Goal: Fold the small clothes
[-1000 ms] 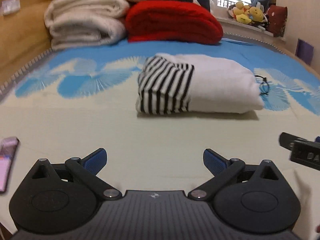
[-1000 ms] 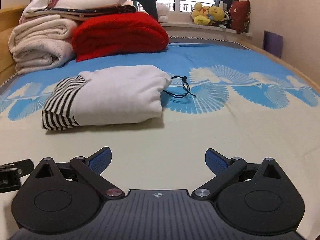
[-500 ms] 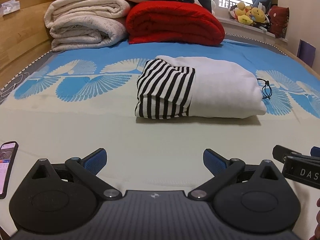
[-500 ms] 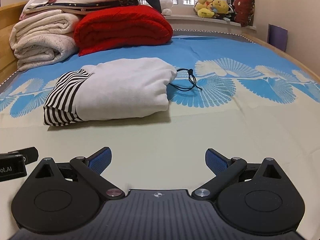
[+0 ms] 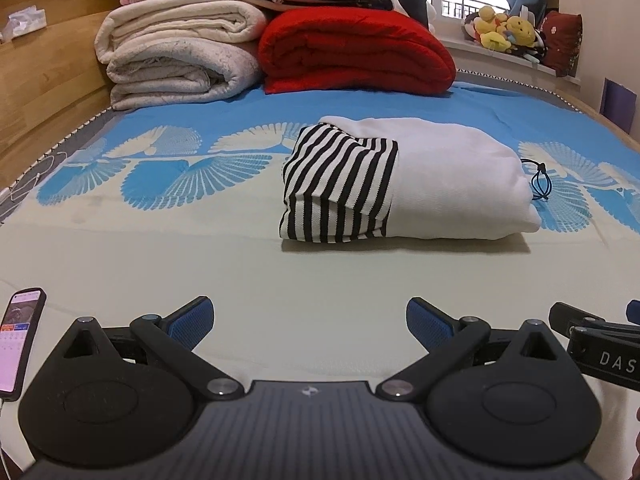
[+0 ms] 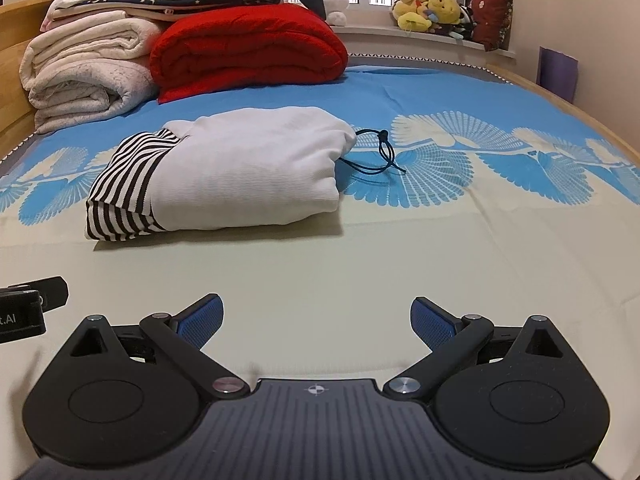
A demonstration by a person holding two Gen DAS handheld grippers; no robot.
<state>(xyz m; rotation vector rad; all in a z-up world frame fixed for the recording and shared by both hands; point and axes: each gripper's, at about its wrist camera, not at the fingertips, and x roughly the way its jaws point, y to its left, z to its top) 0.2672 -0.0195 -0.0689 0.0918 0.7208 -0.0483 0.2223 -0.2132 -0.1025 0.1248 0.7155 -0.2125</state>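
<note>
A folded white garment with a black-and-white striped part [image 5: 404,184] lies on the bed, striped end to the left; it also shows in the right wrist view [image 6: 224,176]. A dark drawstring [image 6: 380,156] trails from its right end. My left gripper [image 5: 310,320] is open and empty, well short of the garment. My right gripper [image 6: 316,318] is open and empty, also short of it. The right gripper's body shows at the right edge of the left wrist view [image 5: 600,344].
Folded cream blankets [image 5: 180,64] and a red blanket [image 5: 352,56] are stacked at the head of the bed. A phone [image 5: 18,340] lies at the near left. Plush toys [image 6: 432,12] sit on the windowsill. A wooden bed frame [image 5: 44,80] runs along the left.
Both grippers have drawn back slightly and levelled toward the garment. The folded garment has not moved. Both jaws stay open.
</note>
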